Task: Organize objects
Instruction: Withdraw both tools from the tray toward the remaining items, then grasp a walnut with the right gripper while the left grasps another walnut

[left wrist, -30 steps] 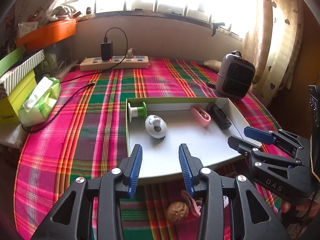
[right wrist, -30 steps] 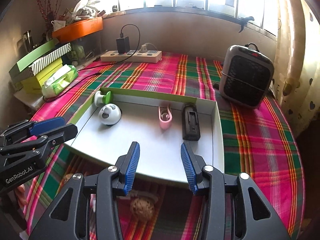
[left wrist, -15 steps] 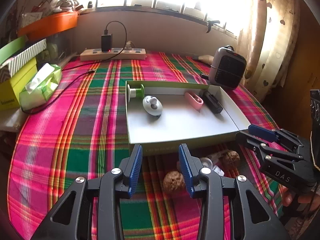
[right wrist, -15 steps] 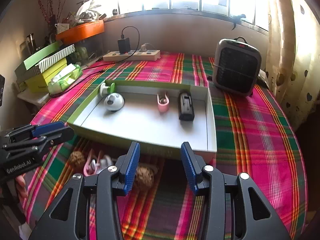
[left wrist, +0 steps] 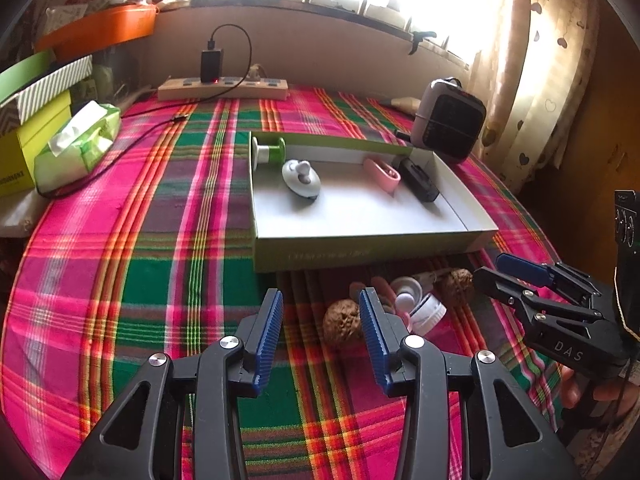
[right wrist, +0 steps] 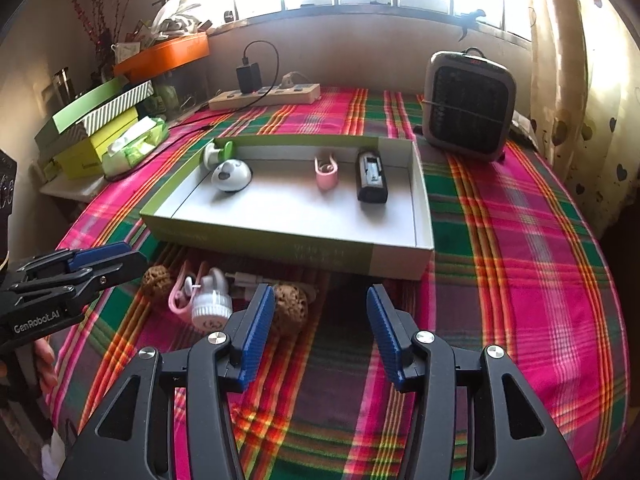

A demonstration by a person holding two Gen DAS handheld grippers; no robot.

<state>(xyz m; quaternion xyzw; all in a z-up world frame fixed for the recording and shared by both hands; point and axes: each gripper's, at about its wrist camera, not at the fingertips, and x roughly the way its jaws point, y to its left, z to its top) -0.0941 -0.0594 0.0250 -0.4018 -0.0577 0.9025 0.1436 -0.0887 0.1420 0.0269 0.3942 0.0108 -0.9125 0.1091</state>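
A shallow green box with a white floor lies on the plaid cloth. It holds a green spool, a white round gadget, a pink clip and a black battery. In front of it lie two walnuts, a pink clip and a white round brush. My left gripper hangs over the near walnut, jaws opening, gripping nothing. My right gripper is beside the other walnut, jaws opening, nothing gripped.
A small grey heater stands at the back right beside a curtain. A power strip with a charger and cable lies along the far wall. Tissue pack and stacked boxes crowd the left edge. A hand holds the right gripper.
Both grippers drew back from over the box to its near side, so the walnuts, clip and brush came into view. Both pairs of jaws stand wider.
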